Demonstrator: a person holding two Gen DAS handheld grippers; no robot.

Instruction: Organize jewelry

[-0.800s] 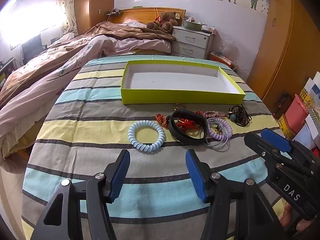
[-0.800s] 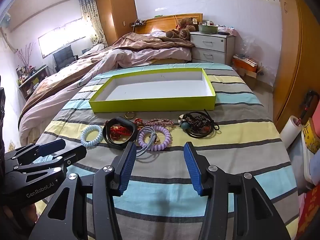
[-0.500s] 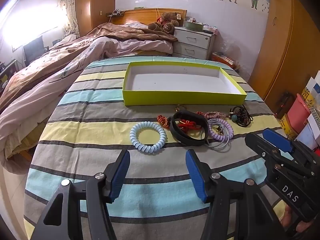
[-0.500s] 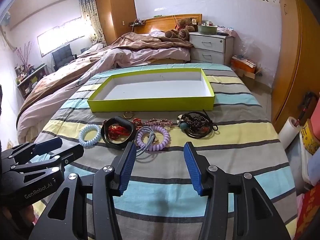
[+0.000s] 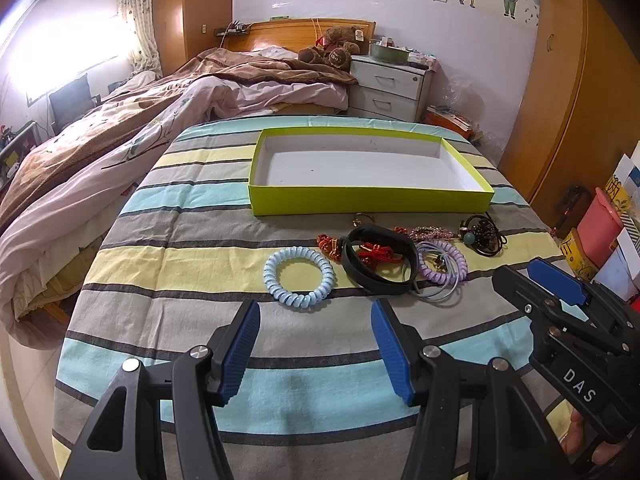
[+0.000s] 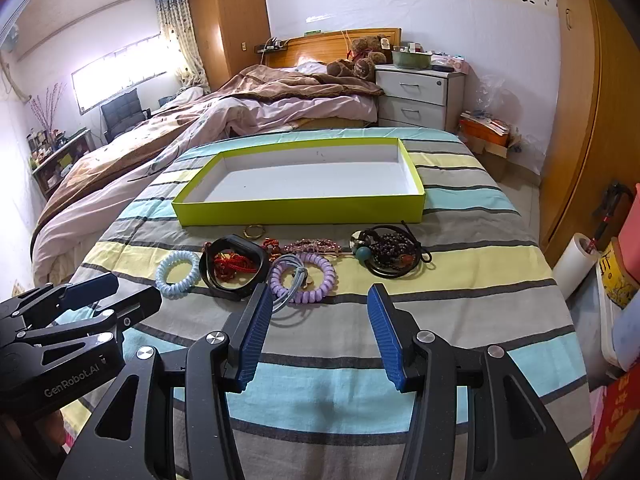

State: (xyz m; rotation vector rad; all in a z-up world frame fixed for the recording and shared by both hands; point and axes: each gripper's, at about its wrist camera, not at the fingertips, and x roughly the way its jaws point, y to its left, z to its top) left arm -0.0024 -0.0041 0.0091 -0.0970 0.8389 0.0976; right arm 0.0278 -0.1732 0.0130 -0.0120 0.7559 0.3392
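Two beds fill the room; the nearer bed (image 5: 192, 240), under a striped cover, carries a lime-green tray (image 5: 372, 200) with white inside, holding nothing. Just in front of the tray lies a row of jewelry: a pale blue coil bracelet (image 5: 299, 278), a black band (image 5: 380, 260) around red cord, a lilac coil bracelet (image 6: 303, 277) and a dark beaded bunch (image 6: 390, 250). Both the left gripper (image 5: 314, 346) and right gripper (image 6: 318, 330) hover spread wide, short of the row, pinching nothing.
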